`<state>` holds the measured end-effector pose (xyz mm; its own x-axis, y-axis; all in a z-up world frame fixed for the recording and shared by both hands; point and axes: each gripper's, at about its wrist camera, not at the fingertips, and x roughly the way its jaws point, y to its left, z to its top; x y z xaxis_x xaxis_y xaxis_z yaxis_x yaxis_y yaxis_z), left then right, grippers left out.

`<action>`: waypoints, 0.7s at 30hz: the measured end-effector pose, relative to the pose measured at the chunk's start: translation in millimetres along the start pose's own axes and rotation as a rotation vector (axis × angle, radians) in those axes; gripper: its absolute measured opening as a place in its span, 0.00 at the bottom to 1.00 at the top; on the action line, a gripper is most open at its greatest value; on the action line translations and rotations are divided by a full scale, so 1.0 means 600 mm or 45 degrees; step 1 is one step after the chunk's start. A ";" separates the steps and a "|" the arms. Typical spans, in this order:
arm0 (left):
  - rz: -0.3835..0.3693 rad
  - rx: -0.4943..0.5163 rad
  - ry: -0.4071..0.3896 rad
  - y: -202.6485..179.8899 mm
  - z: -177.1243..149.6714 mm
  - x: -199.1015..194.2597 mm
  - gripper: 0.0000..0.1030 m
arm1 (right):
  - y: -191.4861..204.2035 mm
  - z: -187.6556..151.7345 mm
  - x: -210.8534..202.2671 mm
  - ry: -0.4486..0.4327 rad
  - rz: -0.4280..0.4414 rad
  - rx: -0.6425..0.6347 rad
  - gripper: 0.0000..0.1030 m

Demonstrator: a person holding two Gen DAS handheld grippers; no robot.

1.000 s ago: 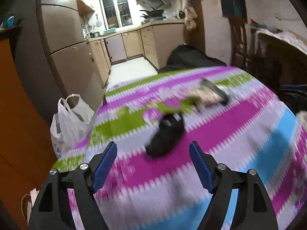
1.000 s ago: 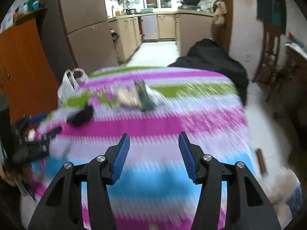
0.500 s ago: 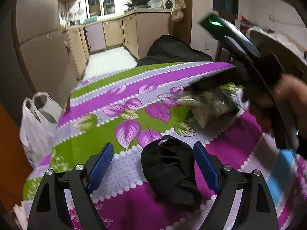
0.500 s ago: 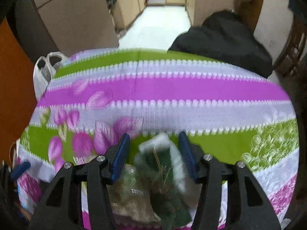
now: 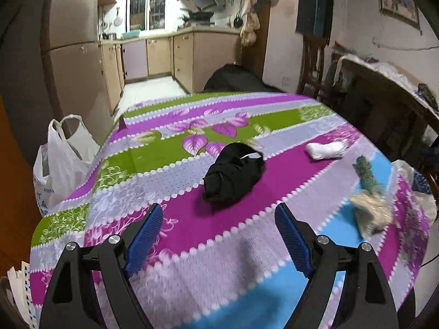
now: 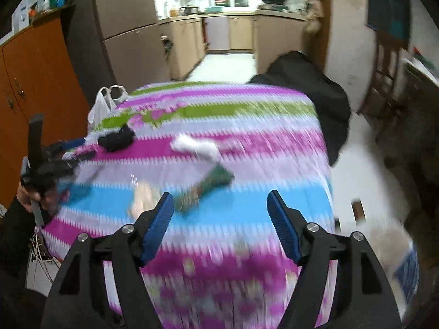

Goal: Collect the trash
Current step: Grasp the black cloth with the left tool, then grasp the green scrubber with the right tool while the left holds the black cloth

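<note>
A crumpled black piece of trash [image 5: 233,172] lies on the striped tablecloth [image 5: 192,260], just ahead of my open, empty left gripper [image 5: 218,235]. A white wad [image 5: 325,149] lies to its right. A green wrapper [image 5: 366,174] and a beige wrapper [image 5: 370,215] lie near the right edge. In the blurred right wrist view my right gripper [image 6: 219,219] is open and empty above the table, with the green wrapper [image 6: 208,187], beige wrapper [image 6: 142,196], white wad [image 6: 196,146] and black trash [image 6: 116,138] ahead. The left gripper [image 6: 74,150] shows at the left.
A white plastic bag [image 5: 59,164] hangs at the table's left side; it also shows in the right wrist view [image 6: 105,104]. A black bag [image 6: 310,93] sits beyond the far edge. An orange cabinet [image 6: 35,93] stands left, wooden chairs [image 5: 315,63] right.
My right gripper pulled back from over the wrappers and let them go; they now lie nearer the right edge. My left gripper backed off from the black trash. A white wad is uncovered.
</note>
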<state>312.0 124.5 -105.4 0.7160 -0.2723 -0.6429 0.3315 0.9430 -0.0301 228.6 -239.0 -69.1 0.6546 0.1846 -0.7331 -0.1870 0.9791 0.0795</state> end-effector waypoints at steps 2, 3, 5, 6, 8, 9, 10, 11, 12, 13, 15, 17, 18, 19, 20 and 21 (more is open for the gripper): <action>0.008 0.059 -0.033 -0.011 0.002 -0.008 0.81 | 0.002 -0.032 0.000 -0.013 -0.045 0.048 0.66; 0.022 0.099 -0.039 -0.018 0.008 -0.004 0.81 | -0.002 -0.049 0.000 -0.028 -0.059 0.095 0.66; -0.012 0.170 -0.032 -0.028 0.026 0.019 0.81 | -0.004 -0.065 0.012 -0.041 -0.036 0.156 0.66; -0.035 0.193 -0.012 -0.031 0.033 0.034 0.81 | 0.002 -0.071 0.018 -0.044 -0.019 0.174 0.66; -0.014 0.250 0.041 -0.036 0.048 0.074 0.81 | 0.015 -0.068 0.037 -0.029 0.010 0.145 0.66; -0.007 0.278 0.057 -0.039 0.053 0.090 0.81 | 0.024 -0.070 0.043 -0.030 0.022 0.120 0.66; -0.012 0.294 0.072 -0.040 0.058 0.103 0.81 | 0.034 -0.072 0.048 -0.032 0.036 0.086 0.66; -0.022 0.294 0.088 -0.040 0.061 0.114 0.81 | 0.044 -0.070 0.053 -0.034 0.036 0.054 0.66; -0.037 0.280 0.113 -0.039 0.064 0.126 0.80 | 0.054 -0.069 0.057 -0.039 0.035 0.022 0.66; -0.056 0.267 0.151 -0.038 0.064 0.139 0.66 | 0.060 -0.068 0.061 -0.044 0.048 0.007 0.66; -0.053 0.254 0.169 -0.035 0.064 0.147 0.55 | 0.072 -0.065 0.068 -0.057 0.081 -0.011 0.66; -0.068 0.242 0.131 -0.035 0.062 0.138 0.53 | 0.078 -0.064 0.073 -0.065 0.108 -0.012 0.66; -0.067 0.234 0.105 -0.036 0.059 0.127 0.53 | 0.079 -0.061 0.075 -0.067 0.116 -0.002 0.66; -0.067 0.224 0.095 -0.037 0.056 0.118 0.53 | 0.076 -0.057 0.078 -0.070 0.118 0.022 0.66; -0.069 0.209 0.080 -0.037 0.052 0.105 0.53 | 0.073 -0.054 0.079 -0.071 0.115 0.046 0.66; -0.073 0.196 0.062 -0.038 0.047 0.091 0.53 | 0.063 -0.044 0.083 -0.076 0.098 0.102 0.66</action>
<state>360.6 82.6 -118.4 0.6640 -0.3114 -0.6798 0.4638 0.8847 0.0477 234.7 -194.9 -120.1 0.6833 0.2617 -0.6816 -0.1805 0.9651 0.1896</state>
